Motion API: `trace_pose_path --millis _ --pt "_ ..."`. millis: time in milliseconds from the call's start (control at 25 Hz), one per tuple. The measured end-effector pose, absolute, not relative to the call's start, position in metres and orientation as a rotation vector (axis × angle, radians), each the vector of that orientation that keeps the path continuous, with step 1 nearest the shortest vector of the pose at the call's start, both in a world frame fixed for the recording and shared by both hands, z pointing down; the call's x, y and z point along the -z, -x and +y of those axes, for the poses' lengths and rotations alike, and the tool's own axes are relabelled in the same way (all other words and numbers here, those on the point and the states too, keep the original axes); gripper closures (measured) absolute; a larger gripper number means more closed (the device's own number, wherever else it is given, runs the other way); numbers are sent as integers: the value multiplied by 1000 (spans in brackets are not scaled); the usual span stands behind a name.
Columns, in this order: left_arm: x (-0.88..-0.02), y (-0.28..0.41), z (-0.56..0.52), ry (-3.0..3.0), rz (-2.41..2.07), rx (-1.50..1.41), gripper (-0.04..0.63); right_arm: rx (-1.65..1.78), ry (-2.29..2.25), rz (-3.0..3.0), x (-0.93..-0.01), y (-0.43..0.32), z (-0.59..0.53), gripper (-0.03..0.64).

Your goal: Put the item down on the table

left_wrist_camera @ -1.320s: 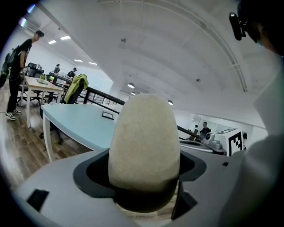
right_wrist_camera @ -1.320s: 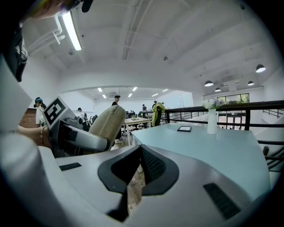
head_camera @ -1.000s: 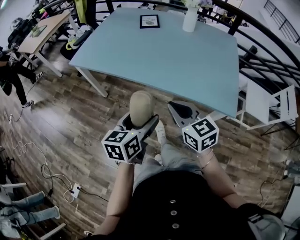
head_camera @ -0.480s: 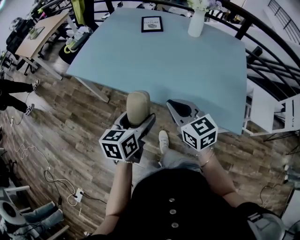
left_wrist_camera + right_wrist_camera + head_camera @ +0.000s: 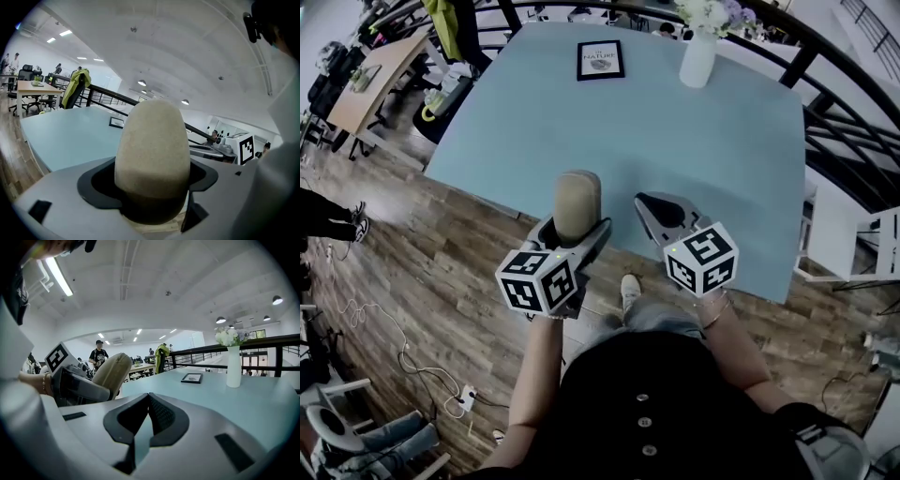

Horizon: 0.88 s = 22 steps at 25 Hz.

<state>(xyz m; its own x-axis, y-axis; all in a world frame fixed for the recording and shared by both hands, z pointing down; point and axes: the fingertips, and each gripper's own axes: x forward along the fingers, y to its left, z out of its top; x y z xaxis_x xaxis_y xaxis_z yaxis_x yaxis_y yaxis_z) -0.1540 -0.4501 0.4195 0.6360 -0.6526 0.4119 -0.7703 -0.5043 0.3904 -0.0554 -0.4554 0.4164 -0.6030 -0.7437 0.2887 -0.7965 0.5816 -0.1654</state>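
Left claw [image 5: 577,231] tight on tan item [image 5: 578,195] near table [image 5: 675,141]; right claw's [image 5: 148,398] joined tips only in its own view.

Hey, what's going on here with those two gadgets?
A person holds a gripper tool in each hand at a light blue table. The left gripper is clamped on a beige, egg-shaped item, held up by the table's near edge and not yet set down. The right gripper is shut and empty beside it.
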Motion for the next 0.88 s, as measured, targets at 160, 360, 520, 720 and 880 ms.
trace_pose_path --millis 160,360,520,720,880 --pt "-425 137 -480 -2330 -1095 -299 181 -422 -1318 -2625 -421 35 -485 612" --pt "-427 123 -503 -2322 -1071 -307 181 -444 -1352 -2606 -421 17 -503 612" --pt "-432 112 -515 -2331 -1032 -326 181 -467 -1398 -2582 -426 5 -511 614" --pt "-444 101 -537 -2358 -957 -351 181 -484 -1468 -2532 -437 -6 -521 614" --pt "-453 91 -569 -2391 -873 -384 181 -517 -1569 -2477 -448 -16 -543 614"
